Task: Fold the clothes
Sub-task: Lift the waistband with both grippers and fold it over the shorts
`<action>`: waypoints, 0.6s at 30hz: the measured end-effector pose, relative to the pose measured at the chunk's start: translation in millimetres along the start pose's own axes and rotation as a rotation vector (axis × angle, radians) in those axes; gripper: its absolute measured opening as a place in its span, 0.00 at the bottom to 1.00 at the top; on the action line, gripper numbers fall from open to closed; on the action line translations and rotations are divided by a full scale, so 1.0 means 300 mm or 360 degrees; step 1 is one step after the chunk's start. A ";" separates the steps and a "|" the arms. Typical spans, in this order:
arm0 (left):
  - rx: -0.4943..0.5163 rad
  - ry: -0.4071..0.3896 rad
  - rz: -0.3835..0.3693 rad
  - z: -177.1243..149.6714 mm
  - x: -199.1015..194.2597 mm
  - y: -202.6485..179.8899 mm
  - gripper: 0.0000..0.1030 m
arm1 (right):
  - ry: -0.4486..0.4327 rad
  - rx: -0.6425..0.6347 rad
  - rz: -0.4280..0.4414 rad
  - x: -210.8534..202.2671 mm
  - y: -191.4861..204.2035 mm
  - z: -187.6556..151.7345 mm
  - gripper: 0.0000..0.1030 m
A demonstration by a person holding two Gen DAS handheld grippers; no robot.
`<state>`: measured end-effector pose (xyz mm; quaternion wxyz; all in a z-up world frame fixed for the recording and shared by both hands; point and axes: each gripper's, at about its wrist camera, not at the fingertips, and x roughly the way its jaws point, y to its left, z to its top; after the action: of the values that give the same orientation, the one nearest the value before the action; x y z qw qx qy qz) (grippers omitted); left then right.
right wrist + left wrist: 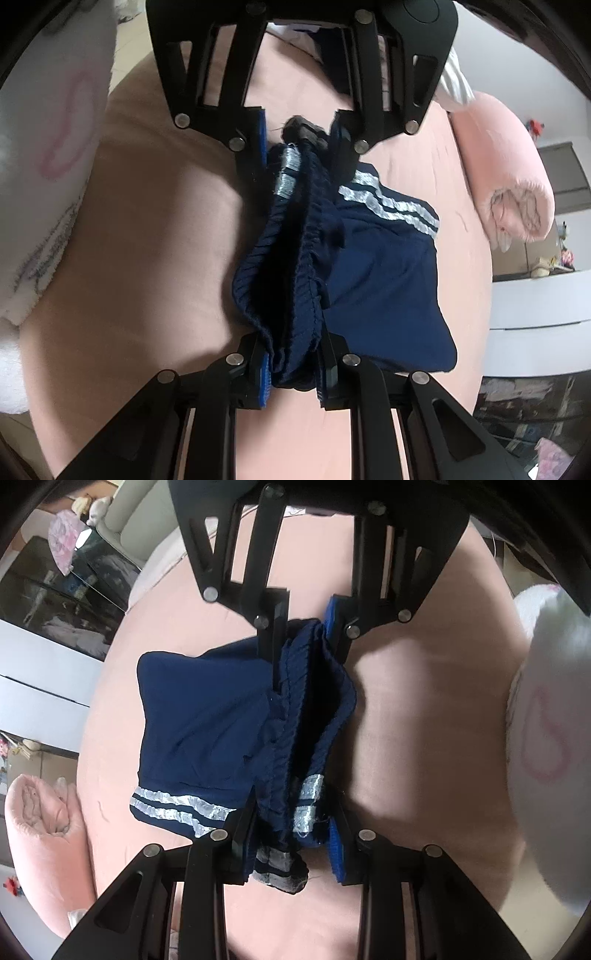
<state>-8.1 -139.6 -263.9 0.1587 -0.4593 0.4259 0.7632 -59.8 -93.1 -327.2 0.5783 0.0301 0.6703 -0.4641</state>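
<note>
A pair of navy shorts [199, 716] with white side stripes hangs over a pink bed sheet [424, 701]. My left gripper [295, 849] is shut on the striped end of the bunched waistband. The other gripper [306, 638] faces it from the top of the view, shut on the far end of the waistband. In the right wrist view the same shorts [380, 266] hang to the right, my right gripper [295, 373] is shut on the waistband, and the left gripper [299, 147] holds the striped end.
A white garment with pink print [546, 738] lies on the sheet beside the shorts, also in the right wrist view [51, 166]. A rolled pink blanket [509, 173] sits at the bed edge. A dark cabinet [55, 590] stands beyond the bed.
</note>
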 end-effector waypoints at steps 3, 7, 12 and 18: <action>0.0008 0.0000 0.0008 0.015 -0.025 0.004 0.27 | 0.0007 0.0022 -0.0025 -0.029 0.005 -0.013 0.16; 0.0002 -0.0008 0.0024 0.042 -0.054 0.030 0.27 | 0.0014 0.0061 -0.0044 -0.068 -0.002 -0.029 0.16; -0.0027 0.0009 -0.0048 0.060 -0.100 0.057 0.27 | 0.0011 0.0083 -0.0069 -0.129 -0.016 -0.036 0.16; 0.0034 0.0011 -0.0048 0.072 -0.130 0.092 0.27 | 0.0022 0.0057 -0.0078 -0.158 -0.050 -0.023 0.16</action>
<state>-17.2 -132.6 -212.6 0.1736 -0.4663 0.4277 0.7546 -58.1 -73.5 -280.9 0.5614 0.0272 0.6664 -0.4899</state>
